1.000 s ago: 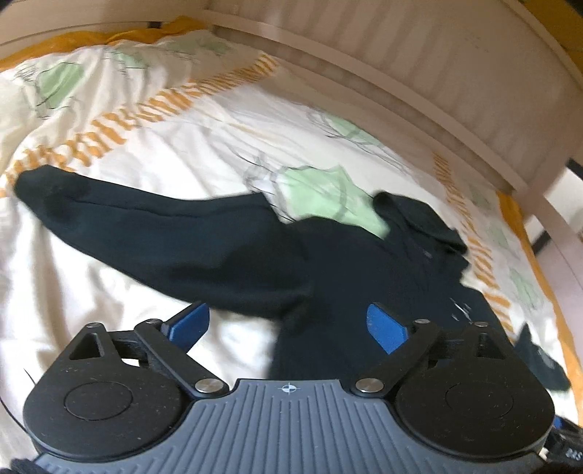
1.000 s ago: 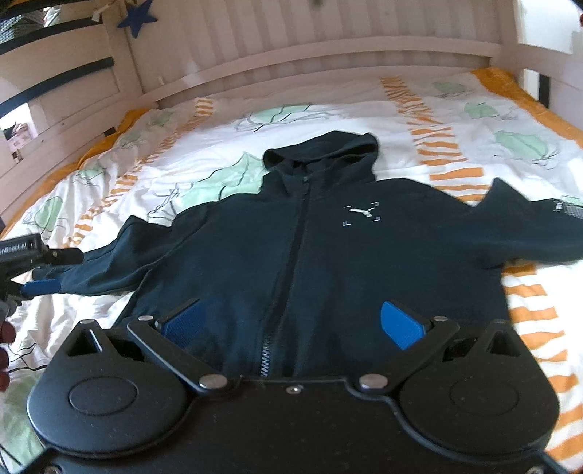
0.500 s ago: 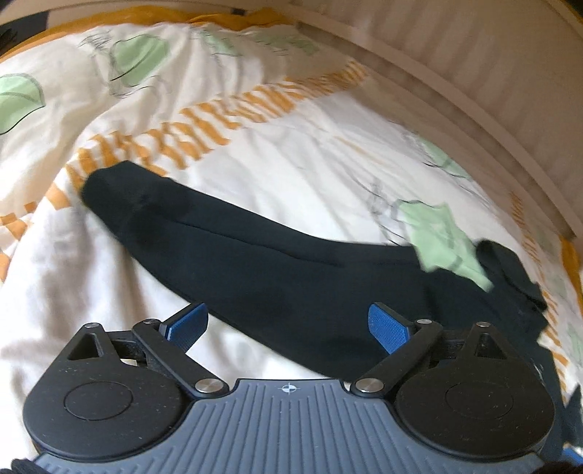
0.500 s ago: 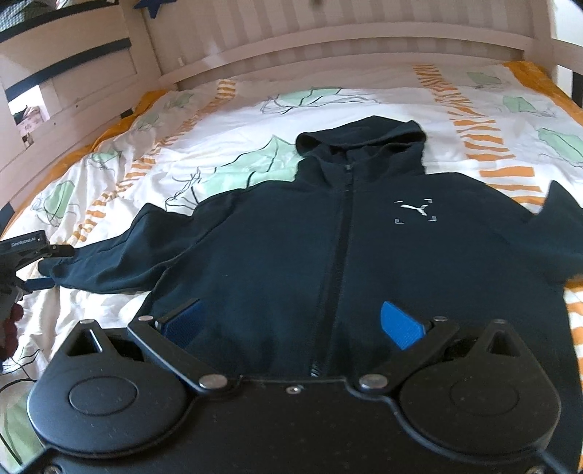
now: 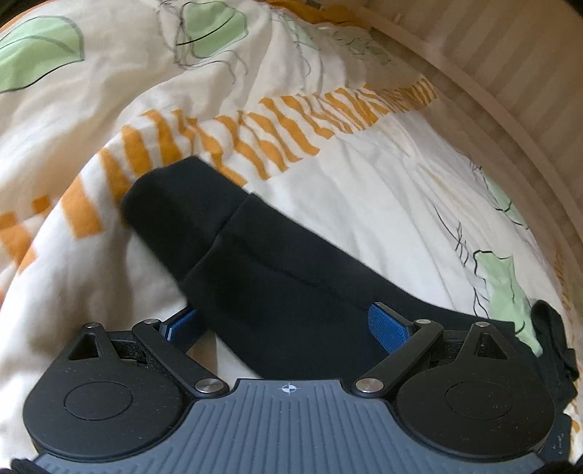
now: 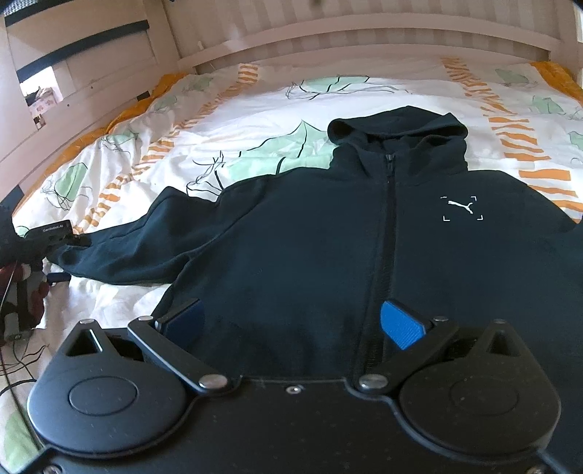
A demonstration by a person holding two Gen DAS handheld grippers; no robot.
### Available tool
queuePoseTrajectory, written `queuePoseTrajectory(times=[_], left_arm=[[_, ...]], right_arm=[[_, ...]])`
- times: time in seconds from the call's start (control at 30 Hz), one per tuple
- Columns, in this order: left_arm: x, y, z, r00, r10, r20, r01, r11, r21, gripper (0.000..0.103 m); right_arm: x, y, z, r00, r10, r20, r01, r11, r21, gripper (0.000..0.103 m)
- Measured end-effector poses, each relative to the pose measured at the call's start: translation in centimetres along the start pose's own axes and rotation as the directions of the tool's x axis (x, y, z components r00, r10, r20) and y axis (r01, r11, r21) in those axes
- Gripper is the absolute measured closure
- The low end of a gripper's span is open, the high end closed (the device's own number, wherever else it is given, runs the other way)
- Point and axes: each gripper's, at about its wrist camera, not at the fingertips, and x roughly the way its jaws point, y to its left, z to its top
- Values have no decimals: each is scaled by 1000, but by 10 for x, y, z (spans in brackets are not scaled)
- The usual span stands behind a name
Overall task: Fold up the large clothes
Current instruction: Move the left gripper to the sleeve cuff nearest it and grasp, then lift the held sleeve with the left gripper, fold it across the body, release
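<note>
A dark zip-up hoodie (image 6: 328,248) is laid out flat, front side up, on a bed covered by a white duvet (image 6: 255,109) printed with green leaves and orange stripes. Its zipper (image 6: 386,226) is closed along the middle, its hood (image 6: 397,127) is spread towards the slatted wooden headboard (image 6: 364,32), and a small white logo (image 6: 461,208) is seen on the chest. In the right wrist view, the right gripper (image 6: 293,324) is held over the lower part of the hoodie's body with its blue pads (image 6: 400,324) spread wide apart; nothing is clamped between them, and it cannot be told whether the cloth is touched. One sleeve (image 6: 138,248) is stretched out sideways across the duvet, and at its far end the left gripper (image 6: 54,237) is seen, held in a hand (image 6: 22,291) at the edge of the picture. In the left wrist view, the same sleeve (image 5: 291,284) is shown running diagonally between the parted fingers of the left gripper (image 5: 288,324), with its ribbed cuff (image 5: 182,215) lying ahead on the orange stripes. The blue pads (image 5: 388,326) are open on either side of the sleeve, which is not pinched. The wooden side rail of the bed (image 5: 510,91) is seen beyond the duvet.
</note>
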Motion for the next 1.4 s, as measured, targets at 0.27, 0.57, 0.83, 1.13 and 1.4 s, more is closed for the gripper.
queuePoseTrajectory(times=[0.27, 0.57, 0.83, 1.13, 1.4], left_arm=[[-5, 5, 11, 996, -44, 73, 46, 999, -18, 95], [-65, -39, 28, 961, -199, 193, 191, 980, 60, 97], [-114, -100, 33, 903, -346, 256, 295, 931, 215, 97], [-121, -133, 28, 872, -424, 246, 329, 877, 349, 97], [-123, -152, 12, 854, -479, 203, 371, 834, 409, 97]], right_arm=[[3, -2, -6, 1000, -3, -22, 4, 1000, 12, 1], [0, -8, -11, 1000, -14, -21, 15, 1000, 28, 1], [27, 5, 18, 998, -44, 47, 46, 998, -38, 1], [120, 57, 65, 996, -66, 56, 74, 986, -149, 1], [184, 90, 42, 982, -185, -33, 165, 935, -314, 1]])
